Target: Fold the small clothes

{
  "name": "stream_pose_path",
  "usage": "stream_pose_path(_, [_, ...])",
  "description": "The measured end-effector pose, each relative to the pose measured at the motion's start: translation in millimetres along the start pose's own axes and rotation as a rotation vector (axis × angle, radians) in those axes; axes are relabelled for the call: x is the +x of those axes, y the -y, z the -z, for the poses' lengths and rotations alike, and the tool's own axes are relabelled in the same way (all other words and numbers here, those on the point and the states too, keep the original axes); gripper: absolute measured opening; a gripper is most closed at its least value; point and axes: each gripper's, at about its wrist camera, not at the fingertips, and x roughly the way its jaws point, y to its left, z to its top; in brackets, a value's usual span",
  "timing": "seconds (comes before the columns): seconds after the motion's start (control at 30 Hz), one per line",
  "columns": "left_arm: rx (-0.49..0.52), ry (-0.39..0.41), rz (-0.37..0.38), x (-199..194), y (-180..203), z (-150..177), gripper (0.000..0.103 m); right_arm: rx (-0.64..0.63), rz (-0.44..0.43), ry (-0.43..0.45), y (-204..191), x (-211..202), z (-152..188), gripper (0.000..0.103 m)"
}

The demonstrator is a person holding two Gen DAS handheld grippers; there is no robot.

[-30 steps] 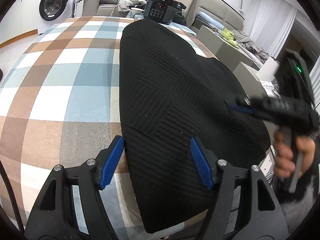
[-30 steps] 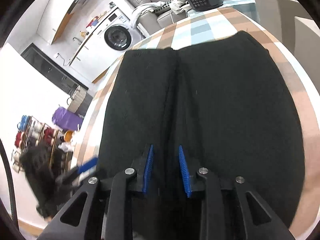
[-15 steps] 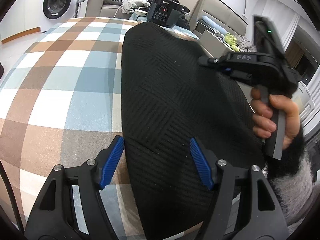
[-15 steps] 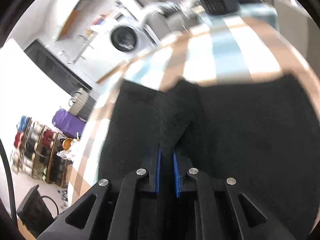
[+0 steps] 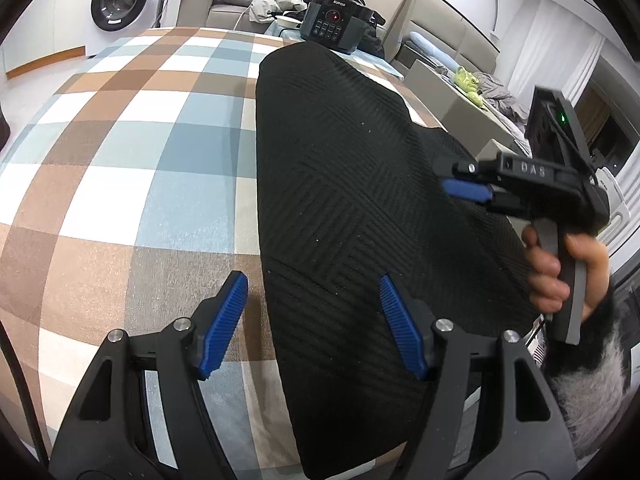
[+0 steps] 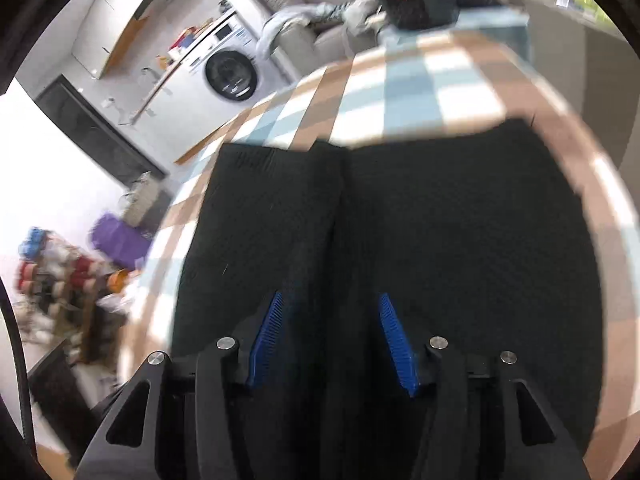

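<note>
**Now releasing, then regrasping for the next fold**

Just opened: right gripper (image 6: 328, 336), jaws parted to a middling gap above the black garment (image 5: 360, 216), nothing pinched between the pads. Left gripper (image 5: 314, 320) held wide, straddling the garment's near left edge, not gripping. Garment lying flat on the checked cloth (image 5: 132, 160), straight ahead of both tools, a lengthwise crease running forward from the right jaws. Best done slowly: lower the left jaws onto that edge, pinch a single layer cleanly, match with the right further along, then lift both together to avoid dragging or bunching.
</note>
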Motion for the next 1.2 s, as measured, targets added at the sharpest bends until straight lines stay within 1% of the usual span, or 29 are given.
stream_pose_path(0.07, [0.005,0.002,-0.004,-1,1,0,0.066,-0.007,0.0,-0.01,0,5,-1,0.052])
stream_pose_path(0.17, [0.006,0.015,-0.008,-6,2,0,0.066,-0.026,-0.041,-0.009,-5,13,-3,0.051])
stream_pose_path(0.2, [0.004,0.018,-0.011,-7,1,0,0.066,-0.036,-0.053,-0.009,-7,20,-6,0.044])
stream_pose_path(0.23, [0.003,0.019,-0.015,-8,1,0,0.066,-0.06,-0.033,-0.009,-11,26,-6,0.033])
stream_pose_path(0.27, [0.001,0.021,-0.018,-9,0,1,0.066,-0.085,-0.017,-0.001,-14,28,-5,0.027])
stream_pose_path(0.3, [-0.003,0.023,-0.022,-10,0,1,0.066,-0.103,-0.021,0.004,-18,28,-4,0.014])
stream_pose_path(0.33, [-0.007,0.026,-0.025,-12,-1,1,0.066,-0.112,-0.016,0.006,-22,28,-4,0.012])
stream_pose_path(0.4, [-0.01,0.032,-0.026,-16,-2,1,0.066,-0.149,0.009,0.065,-34,14,-3,0.011])
stream_pose_path(0.43, [-0.011,0.043,-0.03,-19,-2,0,0.066,-0.157,0.01,0.089,-38,7,-3,0.01])
stream_pose_path(0.5, [-0.009,0.055,-0.032,-24,0,-3,0.066,-0.185,-0.004,0.165,-54,-27,2,0.01])
stream_pose_path(0.57, [-0.001,0.07,-0.026,-30,3,-7,0.066,-0.215,0.03,0.244,-66,-62,9,0.01])
stream_pose_path(0.63, [0.012,0.078,-0.019,-29,7,-11,0.066,-0.217,0.072,0.269,-65,-80,16,0.01])
stream_pose_path(0.7, [0.02,0.064,-0.016,-22,10,-12,0.066,-0.196,0.158,0.255,-50,-74,19,0.011])
stream_pose_path(0.73, [0.025,0.051,-0.015,-17,11,-12,0.066,-0.162,0.17,0.225,-37,-64,19,0.011])
stream_pose_path(0.8, [0.036,0.013,-0.022,-5,15,-9,0.066,-0.05,0.191,0.129,-2,-40,19,0.011])
stream_pose_path(0.83, [0.044,0.002,-0.027,-2,17,-8,0.066,-0.014,0.194,0.098,11,-31,20,0.013])
stream_pose_path(0.87, [0.052,-0.002,-0.034,-1,19,-6,0.066,0.024,0.171,0.07,22,-25,23,0.016])
stream_pose_path(0.9, [0.057,-0.004,-0.035,0,20,-4,0.066,0.048,0.154,0.065,28,-24,25,0.023])
stream_pose_path(0.93, [0.057,-0.006,-0.032,0,21,-2,0.066,0.074,0.127,0.071,35,-26,30,0.03])
stream_pose_path(1.0, [0.048,-0.014,-0.026,2,19,-1,0.066,0.089,0.077,0.087,42,-29,35,0.035])
stream_pose_path(1.07, [0.045,-0.017,-0.024,4,20,0,0.066,0.106,0.047,0.095,46,-29,35,0.037])
stream_pose_path(1.13, [0.05,-0.017,-0.025,3,21,0,0.066,0.125,0.03,0.097,56,-29,28,0.037])
stream_pose_path(1.2, [0.052,-0.014,-0.026,3,22,-1,0.066,0.141,0.02,0.109,57,-23,13,0.037])
